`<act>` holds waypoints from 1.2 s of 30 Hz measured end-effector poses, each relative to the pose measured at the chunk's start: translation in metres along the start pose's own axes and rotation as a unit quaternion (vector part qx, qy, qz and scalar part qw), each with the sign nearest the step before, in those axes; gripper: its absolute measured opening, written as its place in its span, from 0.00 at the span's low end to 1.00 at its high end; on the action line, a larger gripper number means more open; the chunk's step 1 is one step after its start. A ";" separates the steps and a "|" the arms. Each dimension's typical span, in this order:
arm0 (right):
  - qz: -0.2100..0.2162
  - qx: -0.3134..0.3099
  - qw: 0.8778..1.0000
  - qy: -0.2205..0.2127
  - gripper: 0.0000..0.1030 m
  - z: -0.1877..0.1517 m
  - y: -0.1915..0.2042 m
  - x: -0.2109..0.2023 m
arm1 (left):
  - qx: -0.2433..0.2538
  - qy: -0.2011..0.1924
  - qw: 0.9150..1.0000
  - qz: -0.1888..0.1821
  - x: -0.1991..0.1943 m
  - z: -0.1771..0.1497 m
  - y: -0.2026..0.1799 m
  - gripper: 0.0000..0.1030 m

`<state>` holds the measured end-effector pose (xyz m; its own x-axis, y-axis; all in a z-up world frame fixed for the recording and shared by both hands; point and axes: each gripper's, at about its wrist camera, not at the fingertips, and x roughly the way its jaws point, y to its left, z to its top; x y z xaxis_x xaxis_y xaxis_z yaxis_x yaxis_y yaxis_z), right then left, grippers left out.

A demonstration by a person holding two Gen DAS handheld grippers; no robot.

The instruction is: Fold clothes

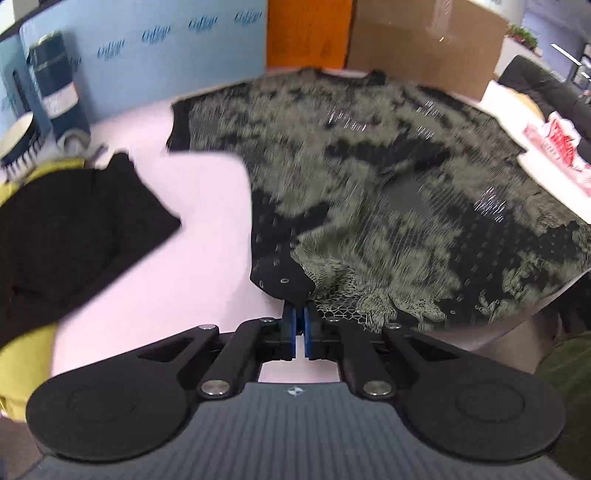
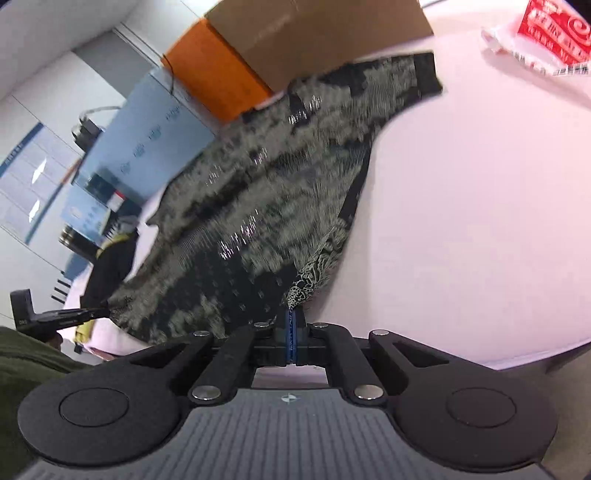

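A black and olive patterned T-shirt (image 1: 369,177) lies spread on the pink table (image 1: 207,206), blurred by motion. My left gripper (image 1: 300,314) is shut on its near hem corner. My right gripper (image 2: 292,317) is shut on the other hem corner of the same shirt (image 2: 266,192), which hangs stretched between the two. The left gripper also shows at the far left of the right wrist view (image 2: 62,317).
Folded black clothes (image 1: 74,229) on yellow ones (image 1: 29,358) lie at the left. A dark canister (image 1: 55,81) and bowl (image 1: 18,136) stand by a blue board (image 1: 147,55). An orange box (image 1: 306,33) and cardboard box (image 1: 424,40) stand behind. A red-white packet (image 2: 546,33) lies at the right.
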<state>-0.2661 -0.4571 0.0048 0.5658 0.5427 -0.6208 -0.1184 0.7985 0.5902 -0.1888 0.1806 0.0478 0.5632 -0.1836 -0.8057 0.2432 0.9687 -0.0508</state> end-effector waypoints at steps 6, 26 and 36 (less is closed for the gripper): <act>-0.058 -0.002 0.997 0.045 0.02 -0.002 -0.020 -0.011 | 0.026 0.054 0.998 0.009 0.020 -0.015 -0.004 0.05; -0.026 0.090 0.996 0.008 0.32 -0.033 -0.017 0.038 | -0.080 0.055 0.995 -0.004 0.038 -0.022 0.004 0.37; -0.008 0.092 0.996 -0.016 0.02 -0.018 -0.020 -0.010 | -0.061 0.067 0.995 -0.039 0.031 -0.014 0.007 0.18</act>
<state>-0.2842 -0.4733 -0.0102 0.5930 0.5187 -0.6159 0.0408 0.7446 0.6663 -0.1810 0.1839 0.0139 0.4335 -0.2435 -0.8676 0.1798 0.9668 -0.1815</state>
